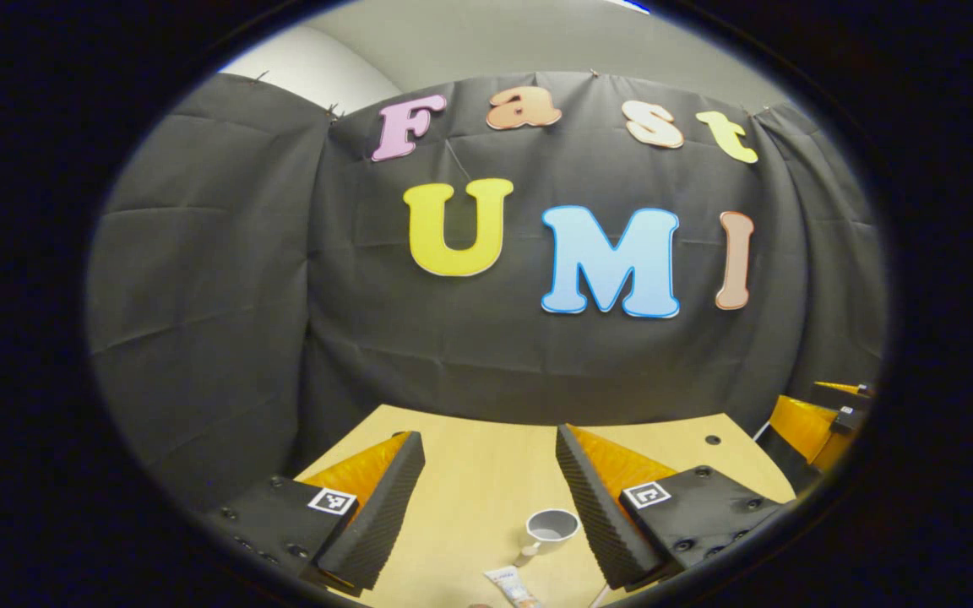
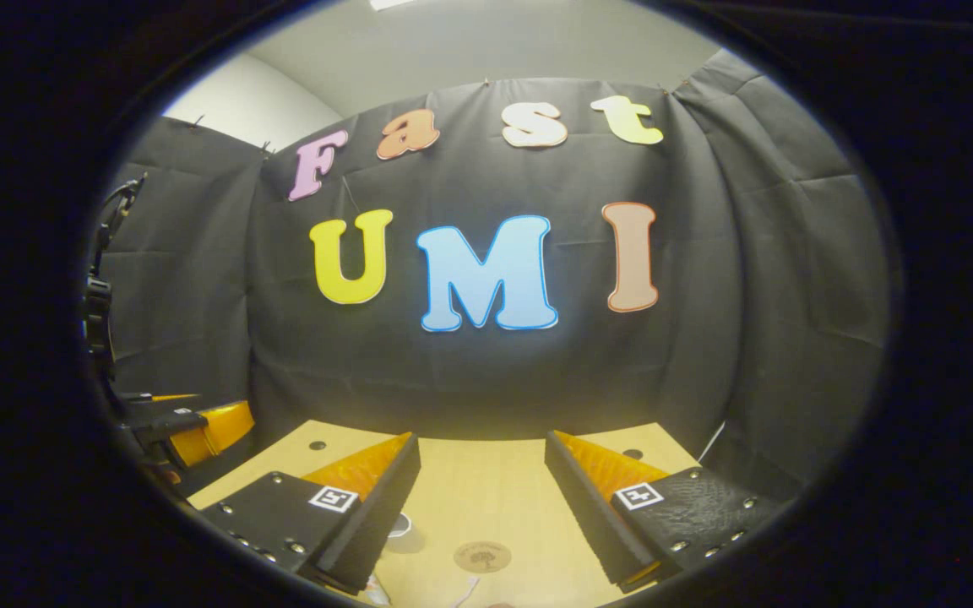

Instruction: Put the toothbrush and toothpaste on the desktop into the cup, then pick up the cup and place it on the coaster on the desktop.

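Left gripper: fingers spread wide, nothing between them, held above the desktop.
Left finger pads: ribbed, angled outward, both clear of every object.
Cup: grey, upright, its mouth open to the camera, standing on the desktop just inside the right-hand finger in the left gripper view; whether it touches that finger I cannot tell.
Toothpaste: a white tube lying flat on the wood just in front of the cup, cut off by the bottom edge of the view.
Toothbrush: a thin pale tip low in each view could be it; too little shows to tell.
Right gripper: fingers likewise wide apart and empty, above the same desktop.
Coaster: round and brown, flat on the wood, between the right gripper's fingers and nearer the camera, bare.
Other gripper: the right one appears at the right edge of the left gripper view, the left one at the left edge of the right gripper view.
Wall: black cloth behind the desk.
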Available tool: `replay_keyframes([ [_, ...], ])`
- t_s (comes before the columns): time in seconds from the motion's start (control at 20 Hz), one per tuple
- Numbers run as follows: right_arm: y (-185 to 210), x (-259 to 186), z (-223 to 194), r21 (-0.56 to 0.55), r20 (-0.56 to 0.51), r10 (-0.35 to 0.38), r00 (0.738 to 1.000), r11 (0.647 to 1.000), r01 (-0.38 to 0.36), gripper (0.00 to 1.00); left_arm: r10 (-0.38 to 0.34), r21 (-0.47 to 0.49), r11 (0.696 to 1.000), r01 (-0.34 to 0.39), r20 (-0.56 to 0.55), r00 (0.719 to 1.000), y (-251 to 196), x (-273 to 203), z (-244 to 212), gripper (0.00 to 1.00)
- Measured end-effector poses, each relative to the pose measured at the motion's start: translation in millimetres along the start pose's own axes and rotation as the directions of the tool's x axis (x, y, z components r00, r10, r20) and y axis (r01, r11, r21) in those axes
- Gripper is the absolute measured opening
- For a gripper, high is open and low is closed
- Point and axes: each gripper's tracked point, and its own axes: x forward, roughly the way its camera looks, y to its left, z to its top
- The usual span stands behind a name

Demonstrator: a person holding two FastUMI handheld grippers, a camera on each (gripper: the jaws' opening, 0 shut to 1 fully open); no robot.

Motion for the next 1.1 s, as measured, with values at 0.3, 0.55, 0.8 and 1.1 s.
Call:
replay_keyframes([
  [0.3, -3, 3, -38, -0.004, -0.124, -0.011, 0.992, 1.000, 0.010, 0.95, -0.042, 0.010, 0.999, 0.044, -0.124, 0.991, -11, 4, -46, 1.00],
  [0.55, 1, 6, -99, 0.011, -0.322, -0.007, 0.947, 1.000, 0.011, 0.95, -0.078, -0.029, 0.997, 0.073, -0.318, 0.945, -16, 14, -121, 1.00],
  [0.8, 10, 8, -157, 0.054, -0.472, 0.001, 0.882, 0.998, 0.028, 0.95, -0.048, -0.022, 0.999, 0.042, -0.472, 0.880, -6, 18, -197, 1.00],
  [1.1, 15, -3, -247, 0.103, -0.682, 0.010, 0.731, 0.991, 0.082, 0.97, -0.047, -0.052, 0.998, 0.019, -0.628, 0.777, -5, 14, -275, 0.99],
])
